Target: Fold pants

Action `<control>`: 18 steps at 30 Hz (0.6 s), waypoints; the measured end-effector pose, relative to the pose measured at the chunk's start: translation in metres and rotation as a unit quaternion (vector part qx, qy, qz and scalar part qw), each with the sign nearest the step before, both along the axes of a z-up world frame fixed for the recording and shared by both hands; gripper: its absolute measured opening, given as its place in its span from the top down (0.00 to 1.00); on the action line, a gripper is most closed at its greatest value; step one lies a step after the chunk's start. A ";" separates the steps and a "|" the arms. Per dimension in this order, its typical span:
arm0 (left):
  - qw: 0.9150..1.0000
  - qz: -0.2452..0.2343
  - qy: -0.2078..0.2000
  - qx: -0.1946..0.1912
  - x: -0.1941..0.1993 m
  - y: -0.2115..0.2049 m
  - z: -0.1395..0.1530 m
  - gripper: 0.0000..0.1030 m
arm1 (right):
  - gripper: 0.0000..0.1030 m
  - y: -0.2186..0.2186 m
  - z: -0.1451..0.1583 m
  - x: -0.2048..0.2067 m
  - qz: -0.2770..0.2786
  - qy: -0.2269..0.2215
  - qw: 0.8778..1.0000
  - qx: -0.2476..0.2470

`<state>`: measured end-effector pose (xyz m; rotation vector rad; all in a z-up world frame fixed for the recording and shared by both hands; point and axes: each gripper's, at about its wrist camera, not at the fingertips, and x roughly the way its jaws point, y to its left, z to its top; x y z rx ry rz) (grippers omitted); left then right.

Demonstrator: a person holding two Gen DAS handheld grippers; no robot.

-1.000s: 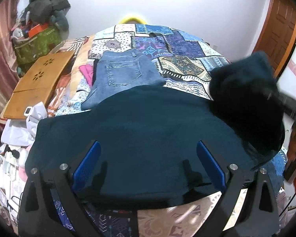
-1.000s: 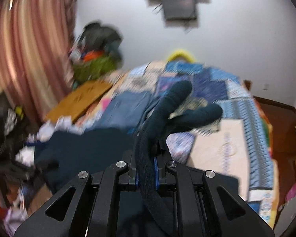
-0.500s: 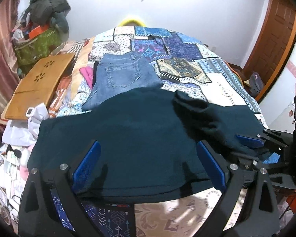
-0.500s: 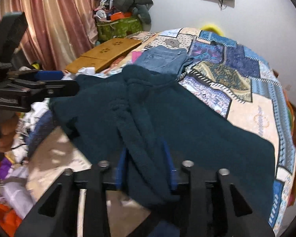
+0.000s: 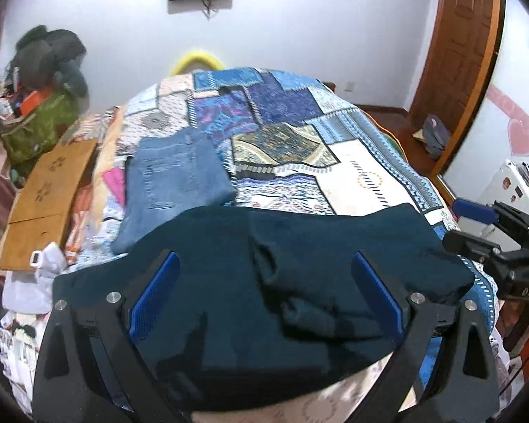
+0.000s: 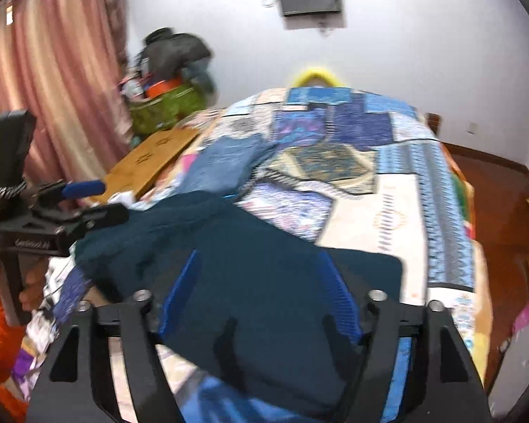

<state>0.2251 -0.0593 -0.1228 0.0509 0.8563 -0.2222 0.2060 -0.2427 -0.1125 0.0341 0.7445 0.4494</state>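
Note:
Dark teal pants (image 5: 229, 282) lie folded across the near edge of the bed, with a bunched fold on their right part. My left gripper (image 5: 264, 289) hovers above them, open, its blue pads wide apart and holding nothing. In the left wrist view my right gripper (image 5: 453, 224) stands just off the pants' right end. In the right wrist view the right gripper (image 6: 259, 289) has its jaws opening over the pants (image 6: 264, 264); the cloth lies under the pads, not pinched. My left gripper (image 6: 113, 202) shows at the left there.
Folded blue jeans (image 5: 172, 179) lie on the patchwork bedspread (image 5: 335, 162) behind the pants. A wooden lap desk (image 5: 42, 194) and a green bag (image 5: 35, 123) sit at the left, white clothes (image 5: 31, 282) below them. A door (image 5: 458, 53) stands at the right, a curtain (image 6: 53, 88) at the left.
The right gripper, shut on a raised pants leg a second ago, laid it across the pants, let go and drew back. The left gripper backed off a little.

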 end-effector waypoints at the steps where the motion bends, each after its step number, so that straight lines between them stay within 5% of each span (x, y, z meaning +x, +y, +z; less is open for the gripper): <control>1: 1.000 -0.006 0.009 -0.005 0.006 -0.003 -0.003 0.04 | 0.30 -0.005 -0.001 0.002 -0.004 0.005 1.000 0.002; 7: 0.997 -0.012 0.074 -0.010 0.042 -0.020 -0.037 0.04 | 0.30 -0.021 -0.033 0.026 -0.017 0.072 0.997 0.003; 12: 0.993 0.000 0.115 0.023 0.056 -0.021 -0.068 0.04 | 0.30 -0.021 -0.068 0.033 0.001 0.137 0.990 0.005; 15: 0.990 0.000 0.133 0.047 0.053 -0.018 -0.086 0.04 | 0.30 -0.018 -0.084 0.029 0.011 0.153 0.988 -0.013; 18: 0.992 0.002 0.126 0.030 0.044 -0.011 -0.094 0.03 | 0.30 -0.020 -0.088 0.019 0.013 0.142 0.990 -0.016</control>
